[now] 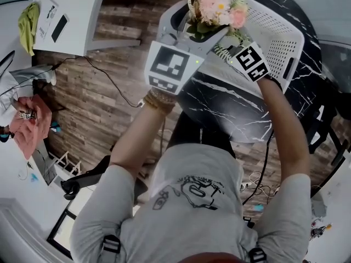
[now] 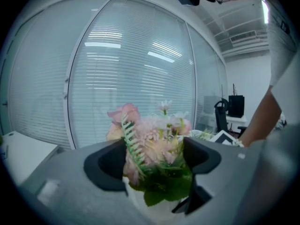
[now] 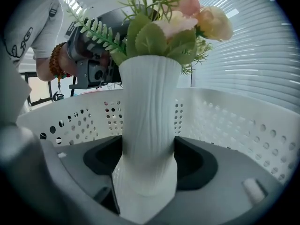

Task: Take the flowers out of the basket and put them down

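A bunch of pink and cream flowers (image 1: 215, 5) stands in a ribbed white vase (image 3: 149, 125), over the near end of a white perforated basket (image 1: 285, 37). My left gripper (image 1: 204, 34) comes in from the left and is shut on the vase near its top. Blooms and leaves (image 2: 157, 149) fill the space between its dark pads. My right gripper (image 1: 227, 47) reaches in from the right. It is shut on the vase's lower body, and its pads (image 3: 187, 165) touch both sides. In the right gripper view the basket wall (image 3: 225, 121) rises behind the vase. The vase foot is hidden.
The basket sits on a black marble table (image 1: 219, 103). A white desk (image 1: 71, 15) with a green cloth (image 1: 27, 23) is at the upper left. A pink cloth (image 1: 30, 122) and cables lie on the wooden floor (image 1: 104, 103). A dark chair (image 1: 323, 130) stands at the right.
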`<action>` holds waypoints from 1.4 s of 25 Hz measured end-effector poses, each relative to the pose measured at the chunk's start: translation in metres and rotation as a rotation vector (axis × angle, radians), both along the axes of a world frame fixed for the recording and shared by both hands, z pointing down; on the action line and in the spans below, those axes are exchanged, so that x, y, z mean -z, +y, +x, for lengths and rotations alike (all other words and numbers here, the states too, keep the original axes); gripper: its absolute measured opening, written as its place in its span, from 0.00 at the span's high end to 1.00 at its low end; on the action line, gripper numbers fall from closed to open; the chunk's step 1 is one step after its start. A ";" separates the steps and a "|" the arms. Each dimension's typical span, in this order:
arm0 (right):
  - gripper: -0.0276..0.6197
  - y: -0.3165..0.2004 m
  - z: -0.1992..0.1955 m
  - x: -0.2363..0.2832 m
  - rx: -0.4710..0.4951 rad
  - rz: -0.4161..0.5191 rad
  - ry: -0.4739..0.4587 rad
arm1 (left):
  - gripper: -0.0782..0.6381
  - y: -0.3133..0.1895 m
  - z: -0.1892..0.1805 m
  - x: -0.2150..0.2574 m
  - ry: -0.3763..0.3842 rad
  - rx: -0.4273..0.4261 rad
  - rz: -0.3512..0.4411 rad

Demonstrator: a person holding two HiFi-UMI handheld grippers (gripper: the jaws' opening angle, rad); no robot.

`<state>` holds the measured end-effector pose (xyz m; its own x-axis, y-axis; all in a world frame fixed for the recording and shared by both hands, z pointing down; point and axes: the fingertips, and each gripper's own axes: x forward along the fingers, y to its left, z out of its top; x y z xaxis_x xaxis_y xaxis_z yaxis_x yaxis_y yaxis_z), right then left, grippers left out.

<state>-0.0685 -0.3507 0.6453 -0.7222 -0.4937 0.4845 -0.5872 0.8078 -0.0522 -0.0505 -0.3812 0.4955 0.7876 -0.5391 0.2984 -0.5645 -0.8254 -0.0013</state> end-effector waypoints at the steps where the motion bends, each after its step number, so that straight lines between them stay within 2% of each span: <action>1: 0.41 0.000 0.000 0.001 0.002 0.000 -0.001 | 0.37 0.000 0.000 0.001 0.003 -0.002 0.000; 8: 0.41 -0.002 0.005 0.024 -0.031 0.029 -0.050 | 0.38 0.005 0.009 0.026 0.042 -0.029 0.038; 15: 0.41 -0.001 0.021 0.066 -0.086 0.075 -0.048 | 0.38 0.013 0.024 0.071 0.072 -0.066 0.088; 23: 0.41 0.021 0.044 0.130 -0.128 0.121 -0.034 | 0.39 0.040 0.046 0.134 0.115 -0.125 0.152; 35: 0.41 0.076 0.082 0.228 -0.256 0.180 -0.028 | 0.40 0.107 0.081 0.232 0.179 -0.210 0.223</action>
